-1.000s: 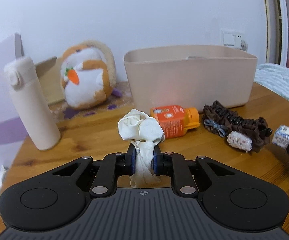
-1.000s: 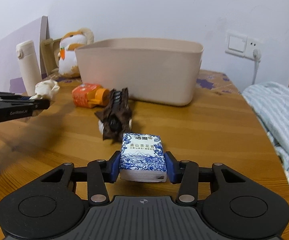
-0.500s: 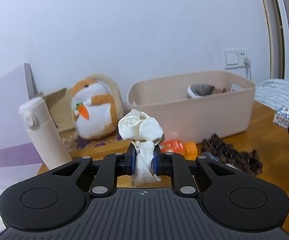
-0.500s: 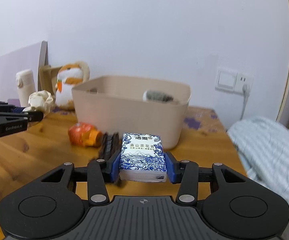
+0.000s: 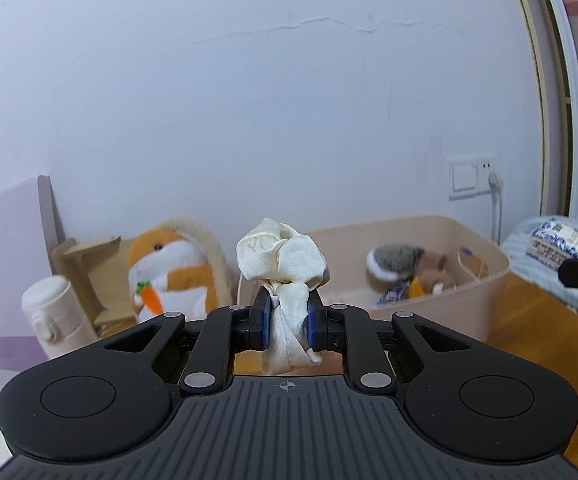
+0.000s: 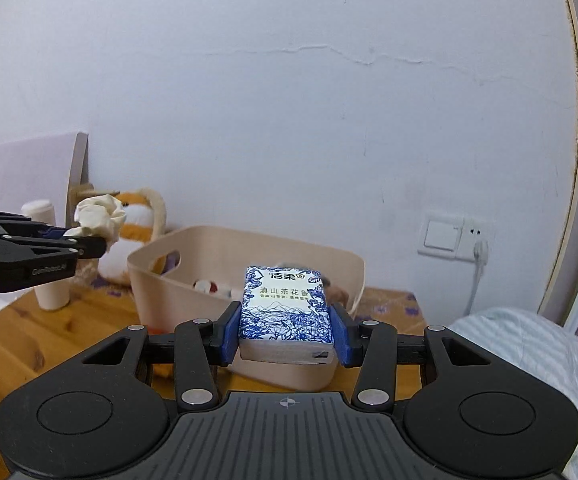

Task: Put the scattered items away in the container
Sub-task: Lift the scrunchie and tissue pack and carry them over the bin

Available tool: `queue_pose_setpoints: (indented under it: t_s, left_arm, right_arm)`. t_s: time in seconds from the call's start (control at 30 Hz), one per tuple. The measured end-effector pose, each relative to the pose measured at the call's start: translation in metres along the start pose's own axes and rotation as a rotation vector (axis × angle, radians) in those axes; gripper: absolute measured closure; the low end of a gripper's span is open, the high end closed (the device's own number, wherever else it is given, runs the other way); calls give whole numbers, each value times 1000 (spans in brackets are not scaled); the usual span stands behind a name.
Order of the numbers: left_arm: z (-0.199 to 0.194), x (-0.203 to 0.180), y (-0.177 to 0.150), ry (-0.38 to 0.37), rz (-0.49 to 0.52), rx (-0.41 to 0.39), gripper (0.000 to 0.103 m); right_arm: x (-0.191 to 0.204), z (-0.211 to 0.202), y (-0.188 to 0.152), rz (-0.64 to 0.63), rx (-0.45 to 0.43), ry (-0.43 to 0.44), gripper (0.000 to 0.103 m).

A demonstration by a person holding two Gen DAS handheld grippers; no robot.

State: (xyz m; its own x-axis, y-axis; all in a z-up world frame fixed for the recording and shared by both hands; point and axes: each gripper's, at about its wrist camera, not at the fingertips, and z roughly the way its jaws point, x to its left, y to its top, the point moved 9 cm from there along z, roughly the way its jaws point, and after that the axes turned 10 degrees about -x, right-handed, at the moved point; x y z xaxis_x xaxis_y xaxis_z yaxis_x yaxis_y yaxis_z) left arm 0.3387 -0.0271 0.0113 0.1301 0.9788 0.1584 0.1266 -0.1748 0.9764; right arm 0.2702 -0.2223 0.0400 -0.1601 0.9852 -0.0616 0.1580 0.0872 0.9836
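My left gripper (image 5: 287, 322) is shut on a cream scrunchie (image 5: 281, 264), held in the air in front of the beige container (image 5: 485, 280). My right gripper (image 6: 285, 330) is shut on a blue-and-white tissue pack (image 6: 285, 312), held above the table in front of the container (image 6: 145, 276). The container holds a grey-and-brown plush (image 5: 405, 264) and small items. In the right wrist view the left gripper (image 6: 93, 240) with the scrunchie (image 6: 99, 218) shows at the left. In the left wrist view the tissue pack (image 5: 561, 240) shows at the right edge.
A hamster plush with a carrot (image 5: 169, 276) and a cream bottle (image 5: 55, 328) stand left of the container by a cardboard piece (image 5: 85, 264). A striped blanket (image 6: 529, 352) lies right of the wooden table (image 6: 9, 340). A wall socket (image 6: 455, 236) is behind.
Both grippers have risen well above the table with their loads and moved toward the container. The container's inside now shows; the orange bottle and brown scrunchie have dropped out of view.
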Motion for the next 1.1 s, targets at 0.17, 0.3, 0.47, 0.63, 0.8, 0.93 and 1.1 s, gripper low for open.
queue_pose_setpoints:
  t_s: [0.17, 0.3, 0.47, 0.63, 0.8, 0.93, 1.1]
  left_arm:
    - [18, -5, 8, -9, -26, 7, 87]
    - [36, -5, 12, 1, -53, 22, 87]
    - [56, -6, 17, 6, -79, 39, 87]
    - [75, -16, 17, -14, -97, 56, 87]
    - [101, -23, 9, -3, -110, 104, 87]
    - [121, -27, -1, 2, -115, 148, 87]
    - [139, -34, -13, -21, -90, 182, 86]
  right_arm:
    - [-5, 13, 10, 34, -14, -2, 61]
    - [-13, 26, 20, 58, -33, -14, 61]
    - [-18, 44, 29, 64, -45, -26, 61]
    - [-19, 64, 29, 59, -31, -31, 61]
    - [-22, 89, 23, 99, 8, -22, 61]
    - [-25, 108, 16, 122, 37, -31, 61]
    - [-26, 120, 7, 152, 61, -31, 61]
